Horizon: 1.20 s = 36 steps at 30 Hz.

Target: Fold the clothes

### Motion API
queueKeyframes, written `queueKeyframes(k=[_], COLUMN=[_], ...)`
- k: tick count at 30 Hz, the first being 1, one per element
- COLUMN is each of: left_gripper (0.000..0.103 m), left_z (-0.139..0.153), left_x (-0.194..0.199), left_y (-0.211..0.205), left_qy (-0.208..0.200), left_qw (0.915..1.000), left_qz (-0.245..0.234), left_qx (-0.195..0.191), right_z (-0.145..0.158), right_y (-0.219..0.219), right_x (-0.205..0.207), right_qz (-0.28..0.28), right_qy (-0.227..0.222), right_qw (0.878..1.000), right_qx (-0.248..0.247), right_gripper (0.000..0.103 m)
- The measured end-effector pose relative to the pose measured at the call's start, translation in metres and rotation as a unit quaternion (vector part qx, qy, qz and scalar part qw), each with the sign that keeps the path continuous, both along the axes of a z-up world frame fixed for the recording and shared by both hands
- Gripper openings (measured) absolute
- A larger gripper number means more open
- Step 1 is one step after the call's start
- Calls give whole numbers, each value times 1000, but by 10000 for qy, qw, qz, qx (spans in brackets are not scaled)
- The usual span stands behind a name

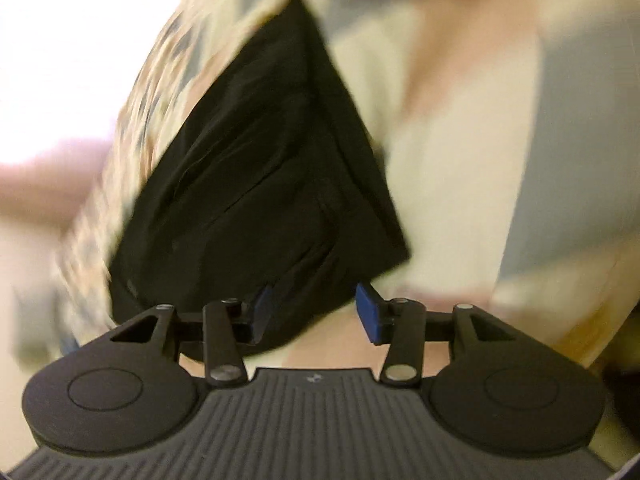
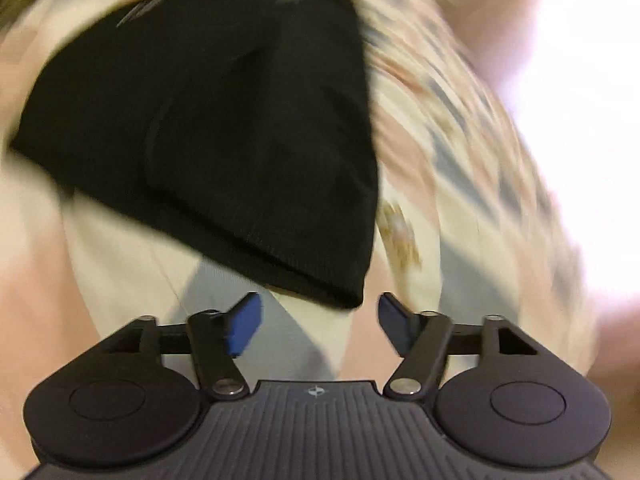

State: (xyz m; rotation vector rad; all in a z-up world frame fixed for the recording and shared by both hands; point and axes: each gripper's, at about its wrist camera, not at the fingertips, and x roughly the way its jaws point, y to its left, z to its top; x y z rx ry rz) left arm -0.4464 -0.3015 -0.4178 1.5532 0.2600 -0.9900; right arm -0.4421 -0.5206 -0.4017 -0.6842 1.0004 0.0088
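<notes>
Both grippers open over a folded black garment

Nearest, the left gripper [image 1: 316, 312] stands partly open, the black garment [image 1: 256, 184] between its blue pads, unpinched. The right gripper [image 2: 320, 322] gapes wider, empty; the garment [image 2: 208, 136] lies just beyond on a blurred patterned cloth [image 2: 440, 152].

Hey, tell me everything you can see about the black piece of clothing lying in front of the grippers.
The black garment is a dark, matte, soft-looking fabric, folded into a compact, roughly triangular bundle with layered edges and seams showing. A faint grey print sits near its far edge in the right wrist view, where a thick folded hem faces the camera. It lies on a pastel patterned sheet. Both views are blurred. The left tool and right tool stand open right at its near edge, neither gripping it.
</notes>
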Motion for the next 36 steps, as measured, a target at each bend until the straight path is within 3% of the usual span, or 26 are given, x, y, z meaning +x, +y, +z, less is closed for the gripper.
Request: queueKeyframes(k=[3, 6, 11, 13, 14, 16, 17, 18, 19, 23, 32, 35, 36], left_gripper=[51, 52, 57, 57, 55, 37, 17, 9, 7, 2, 2, 3, 5], left_z=[-34, -60, -73, -75, -73, -70, -69, -66, -64, -38, 33, 36, 30], left_x=[4, 8, 16, 20, 24, 32, 35, 35, 35, 22, -55, -86, -92], left_y=[16, 31, 36, 31, 28, 19, 16, 14, 13, 9, -7, -13, -14], left_qy=[-673, -1248, -1480, -1483, -1405, -1155, -1009, -884, -760, -168, 1033, 1464, 1495], left_qw=[9921, 9718, 9589, 9570, 9586, 9642, 9664, 9671, 9677, 9695, 9627, 9585, 9609], left_qz=[-1016, -1964, -2417, -2492, -2478, -2386, -2364, -2382, -2400, -2442, -2432, -2322, -2197], left_qx=[297, 375, 123, 36, -22, 0, 64, 111, 157, 125, -580, -776, -773], right_z=[-30, -62, -94, -100, -103, -104, -104, -104, -105, -93, -51, -47, -48], right_y=[4, 2, 4, 3, 3, 3, 3, 3, 1, -2, -14, -15, -16], right_x=[-5, -5, 5, 13, 18, 33, 38, 43, 43, 31, -30, -71, -82], right_qz=[921, 1513, 2233, 2454, 2511, 2567, 2616, 2668, 2729, 2914, 2843, 2784, 2745], right_qy=[116, 116, -170, -316, -388, -441, -380, -313, -243, -189, 157, 422, 514], right_qw=[9921, 9790, 9529, 9425, 9388, 9350, 9346, 9342, 9331, 9271, 9365, 9390, 9404], right_qx=[-840, -1362, -2044, -2245, -2324, -2409, -2381, -2349, -2330, -2350, -2045, -1974, -1941], right_gripper=[73, 80, 82, 77, 69, 57, 42, 29, 9, 10, 10, 10, 10])
